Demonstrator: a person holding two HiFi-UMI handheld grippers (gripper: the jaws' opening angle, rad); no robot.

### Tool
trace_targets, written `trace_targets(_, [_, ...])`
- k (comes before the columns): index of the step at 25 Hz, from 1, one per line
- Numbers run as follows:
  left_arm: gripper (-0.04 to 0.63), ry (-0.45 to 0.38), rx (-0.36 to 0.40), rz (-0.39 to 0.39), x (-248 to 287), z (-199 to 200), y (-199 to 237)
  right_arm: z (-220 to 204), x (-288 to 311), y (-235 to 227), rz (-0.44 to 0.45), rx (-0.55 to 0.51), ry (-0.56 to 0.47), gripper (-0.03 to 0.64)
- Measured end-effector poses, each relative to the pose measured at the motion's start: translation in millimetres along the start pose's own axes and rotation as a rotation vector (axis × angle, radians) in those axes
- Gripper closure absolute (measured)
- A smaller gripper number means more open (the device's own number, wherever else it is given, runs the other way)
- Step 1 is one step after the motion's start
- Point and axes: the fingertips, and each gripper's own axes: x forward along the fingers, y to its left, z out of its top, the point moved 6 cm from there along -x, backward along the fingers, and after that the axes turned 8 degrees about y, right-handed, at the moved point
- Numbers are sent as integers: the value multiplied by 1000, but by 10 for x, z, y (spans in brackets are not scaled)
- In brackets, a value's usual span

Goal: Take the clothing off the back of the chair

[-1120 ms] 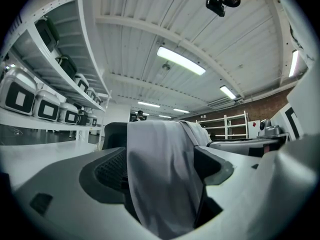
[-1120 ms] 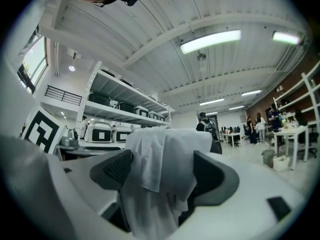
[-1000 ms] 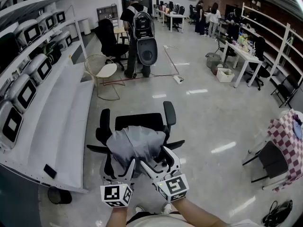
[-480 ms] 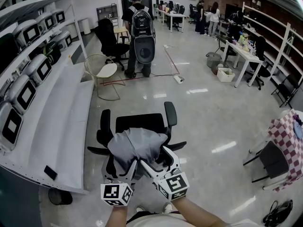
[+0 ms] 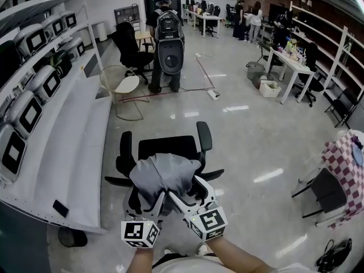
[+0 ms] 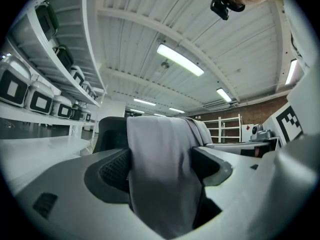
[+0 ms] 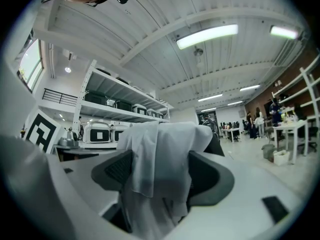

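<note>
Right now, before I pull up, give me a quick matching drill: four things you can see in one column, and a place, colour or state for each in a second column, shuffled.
Things:
1. grey garment
2. left gripper
3. checkered cloth
4. office chair

Descriptions:
A. pink and white, at the far right of the head view
B. shut on a fold of fabric
C. black, with two armrests
D. bunched over the chair back

Pairs: 1-D, 2-B, 3-A, 4-C
</note>
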Motion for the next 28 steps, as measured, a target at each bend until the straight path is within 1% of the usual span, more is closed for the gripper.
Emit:
trace_targets(2, [202,-4,0,-10,-5,6,-13,3,-8,3,-1,-3,0,250])
trace_targets(3, [211,-5,2,-14,-12,9,-21,6,-14,7,-2,-5,0,260])
trace_targets(4, [228,-6,6,-20,-22,11,-30,10,-21,12,-3,-7,-1,287])
trace_targets(6, [295,-8,15,-46,-44,13,-66,19,-44,21,-6,-11,-7,356])
trace_targets(7, [344,-9,19,-62,-53,13,-93,20,-58,22,-6,-12,-10,380])
trace_targets(9, [400,-13,27,-78,-70,16,-135,20,-82,26,-3,-14,-16,413])
trace_targets(11, [417,-16,29,-72,-87,31,-140,26,-100,36,-5,-18,-23,439])
trace_targets(13, [435,-18,33,-64,-106,47,-143,36,-134,34,-9,-25,-30,491])
trace_targets(15, [486,-21,40,-65,-126,44,-151,44,-167,30,-15,-31,-33,529])
trace_targets(18, [526,-25,47,-64,-163,62,-147,59,-178,63,-18,-33,-37,567])
trace_targets(21, [566,-28,55,-73,-196,78,-196,68,-213,86,1,-25,-45,581])
trace_targets(24, [572,-31,58,-84,-223,70,-242,64,-250,114,19,-29,-49,583])
trace_targets(28, [572,-32,58,-79,-272,65,-240,50,-262,180,39,-26,-47,583])
